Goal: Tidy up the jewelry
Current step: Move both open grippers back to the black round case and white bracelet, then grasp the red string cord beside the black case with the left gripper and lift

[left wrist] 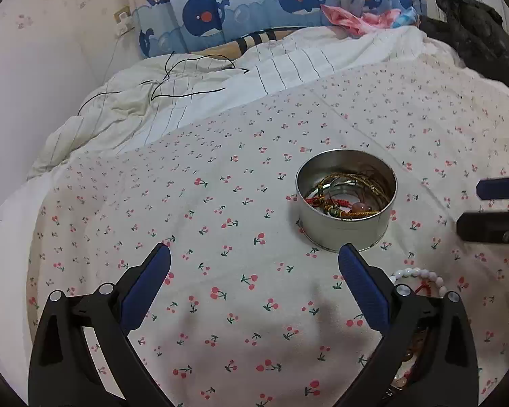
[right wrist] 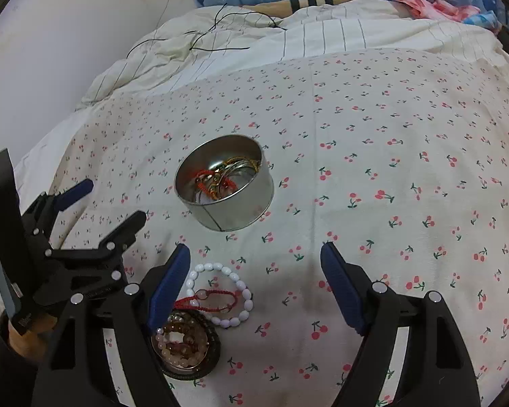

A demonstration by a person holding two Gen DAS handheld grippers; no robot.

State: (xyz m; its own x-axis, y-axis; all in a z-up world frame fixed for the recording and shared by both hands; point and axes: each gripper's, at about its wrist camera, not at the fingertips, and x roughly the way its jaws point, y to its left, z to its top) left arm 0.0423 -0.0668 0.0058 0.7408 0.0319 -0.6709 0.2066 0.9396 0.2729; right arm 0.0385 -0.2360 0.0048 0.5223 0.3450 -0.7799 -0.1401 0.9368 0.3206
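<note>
Right wrist view, lower part of the frame: the right hand-held gripper is released, its blue-padded fingers spread wide over the cherry-print bed sheet and grasping nothing. Just inside its left finger lies a white bead bracelet, with a red cord bracelet lying across it. Touching these, lower in the frame, a pile of pale pink and brown bead bracelets sits inside a dark ring-shaped band, partly hidden by the finger. At the left edge of the frame the left hand-held gripper shows, also spread apart and empty. Above centre stands a round metal tin, open-topped, holding red cord, gold-coloured bangles and beads.

Left wrist view: the left hand-held gripper hangs released above bare sheet; the white bead bracelet peeks out beside its right finger, and the tin stands just beyond that fingertip, right of centre. Higher in the frame lie a rumpled striped duvet with a thin black cable on it, then a whale-print curtain at the top.
</note>
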